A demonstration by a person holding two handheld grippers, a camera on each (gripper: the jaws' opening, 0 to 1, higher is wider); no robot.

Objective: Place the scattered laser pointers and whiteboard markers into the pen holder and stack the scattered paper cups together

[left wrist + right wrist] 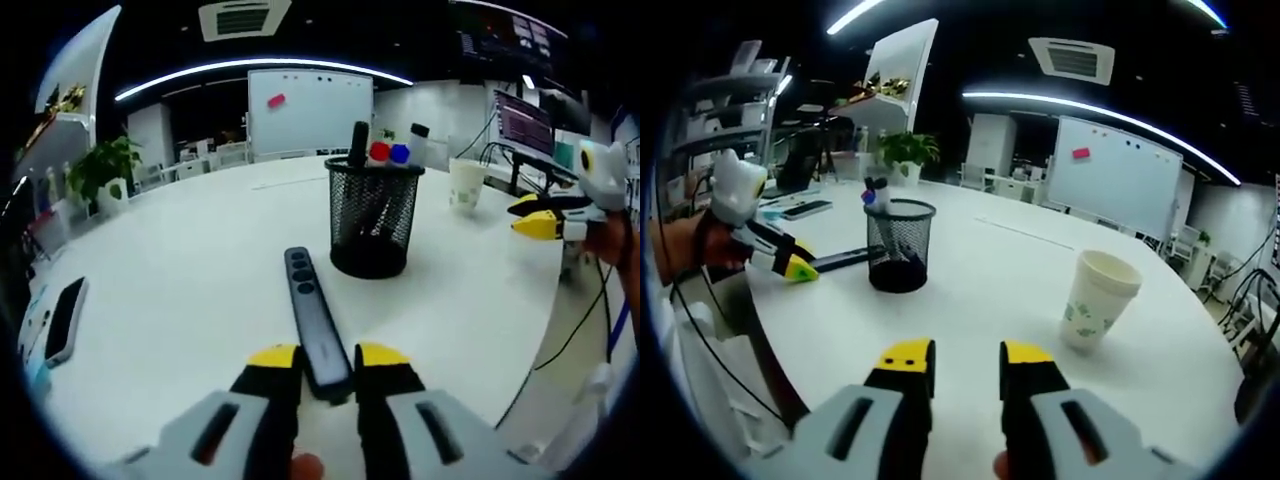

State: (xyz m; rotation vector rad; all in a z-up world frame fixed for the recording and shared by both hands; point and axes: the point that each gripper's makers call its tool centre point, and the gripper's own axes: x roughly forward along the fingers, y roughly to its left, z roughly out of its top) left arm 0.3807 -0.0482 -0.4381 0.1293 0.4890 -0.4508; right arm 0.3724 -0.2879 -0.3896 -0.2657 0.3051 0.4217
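Just before the black mesh pen holder (pixel 373 222), the left gripper (pixel 327 362) clamps a dark slim laser pointer (pixel 314 322); tip it upright before dropping. Right gripper (pixel 967 367) gapes empty.

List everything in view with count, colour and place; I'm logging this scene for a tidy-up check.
Laser pointer: one, dark grey, flat on the table, near end between the left gripper's tips.
Pen holder: one, black mesh, mid-table, upright.
Markers: several, red, blue and dark caps, standing in the pen holder.
Paper cups: one stack, white with green print, on the table right of the holder.
Phone: one, dark, table's left edge.
Table: one, white.
Whiteboard: one, white, behind.
Plant: one, green, far left.
Left gripper: yellow-tipped, around the pointer.
Right gripper: yellow-tipped, open, empty.
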